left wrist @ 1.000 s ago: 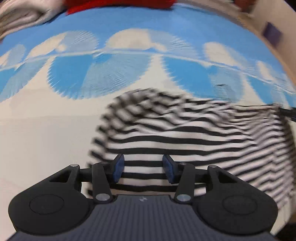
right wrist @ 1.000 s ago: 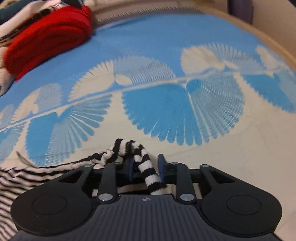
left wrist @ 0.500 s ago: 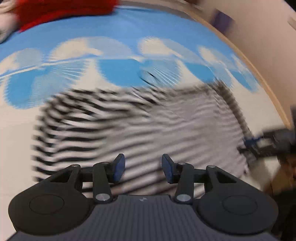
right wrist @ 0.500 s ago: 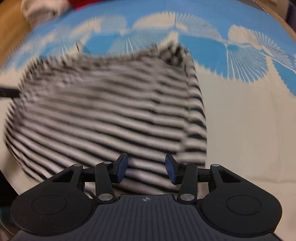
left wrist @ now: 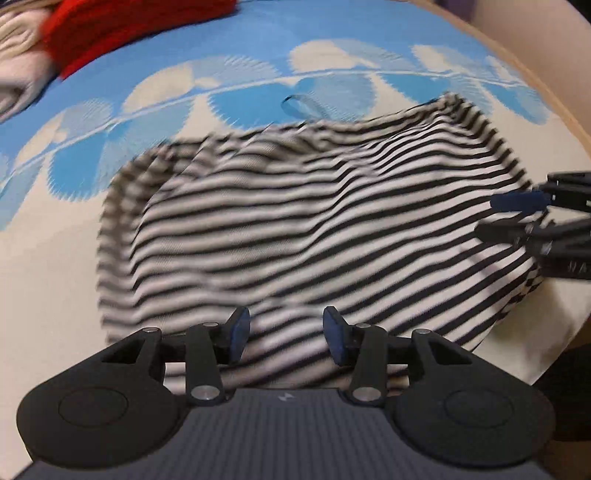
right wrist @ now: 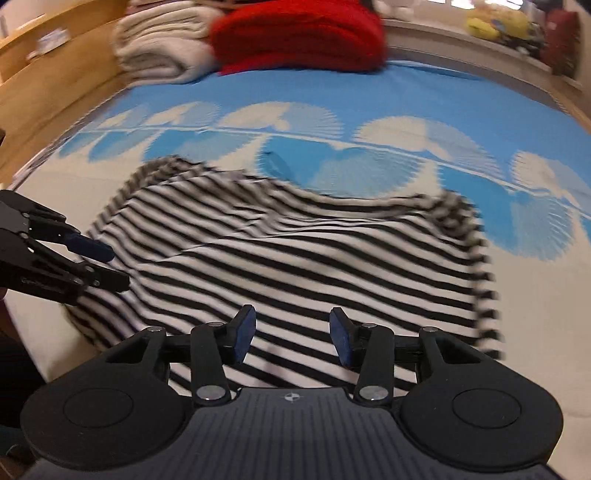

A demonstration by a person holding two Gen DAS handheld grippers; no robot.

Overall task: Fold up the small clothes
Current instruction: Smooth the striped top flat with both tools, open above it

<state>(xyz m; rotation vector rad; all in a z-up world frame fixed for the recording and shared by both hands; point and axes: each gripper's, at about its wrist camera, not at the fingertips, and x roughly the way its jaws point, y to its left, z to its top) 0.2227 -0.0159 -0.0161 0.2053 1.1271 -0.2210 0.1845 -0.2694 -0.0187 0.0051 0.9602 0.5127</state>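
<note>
A black-and-white striped garment [left wrist: 295, 229] lies spread on the blue and cream patterned cloth, rumpled in the middle; it also shows in the right wrist view [right wrist: 295, 266]. My left gripper [left wrist: 282, 334] is open and empty, just above the garment's near edge. My right gripper [right wrist: 291, 334] is open and empty over the near edge too. The right gripper shows at the garment's right side in the left wrist view [left wrist: 506, 218]. The left gripper shows at its left side in the right wrist view [right wrist: 107, 266].
A folded red garment [right wrist: 299, 37] and folded cream towels [right wrist: 162, 55] lie at the far end of the patterned cloth [right wrist: 369, 92]. A wooden edge [right wrist: 48, 92] runs along the left. Assorted items [right wrist: 517, 22] sit at the far right.
One second ago my right gripper was shut on a striped corner; it let go and opened. Both grippers drew back, and the garment now lies spread out between them.
</note>
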